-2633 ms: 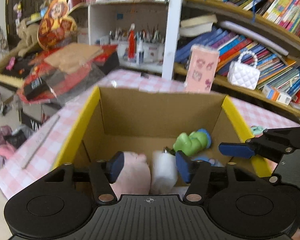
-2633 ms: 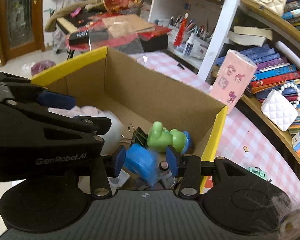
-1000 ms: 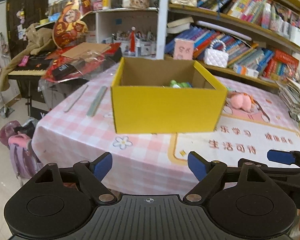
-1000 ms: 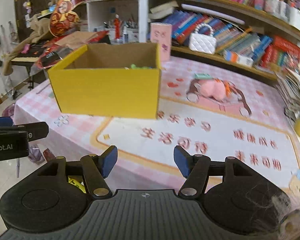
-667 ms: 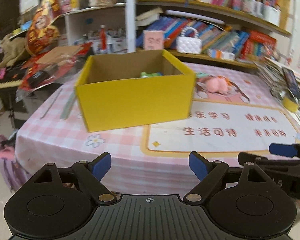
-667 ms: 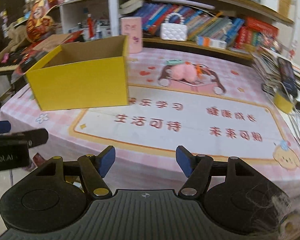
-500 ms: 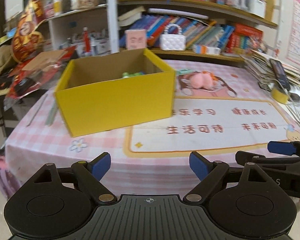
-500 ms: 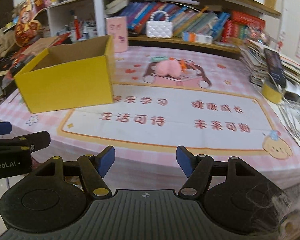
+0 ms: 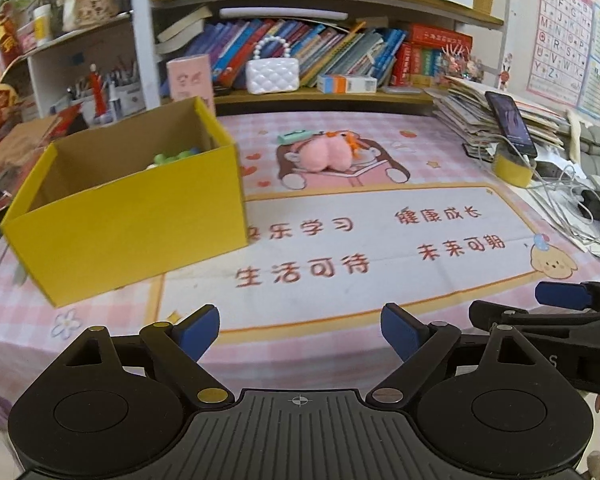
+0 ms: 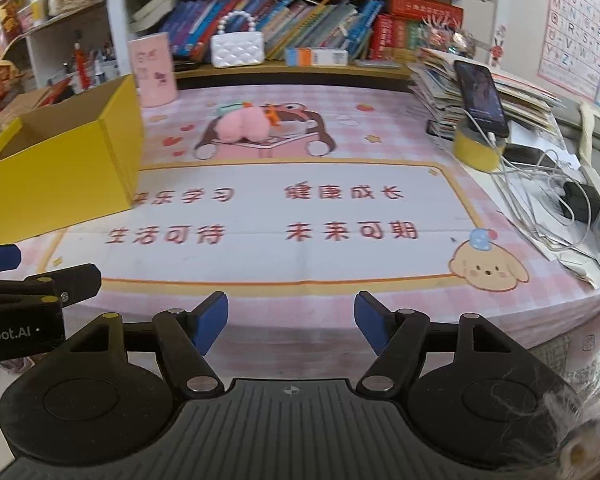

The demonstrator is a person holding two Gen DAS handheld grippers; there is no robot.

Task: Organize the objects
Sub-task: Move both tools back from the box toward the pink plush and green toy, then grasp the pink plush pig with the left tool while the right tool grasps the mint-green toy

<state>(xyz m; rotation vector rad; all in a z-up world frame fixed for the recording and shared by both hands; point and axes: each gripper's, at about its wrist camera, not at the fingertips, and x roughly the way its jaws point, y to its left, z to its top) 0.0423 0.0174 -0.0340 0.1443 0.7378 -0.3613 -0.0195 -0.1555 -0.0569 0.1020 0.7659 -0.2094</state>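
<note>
Both hand-held grippers, left gripper and right gripper, hover empty off the desk's near edge, jaws spread. Toys already sit in the yellow box at the left edge. Likely next: reaching the pink plush near the far edge.

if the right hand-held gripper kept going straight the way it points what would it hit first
Probably the printed table mat. The right hand-held gripper is empty, jaws still opening, and angled down at bare mat near the table's front edge. The pink plush lies farther back; depth is uncertain.

Yellow box left; pink plush beyond.
</note>
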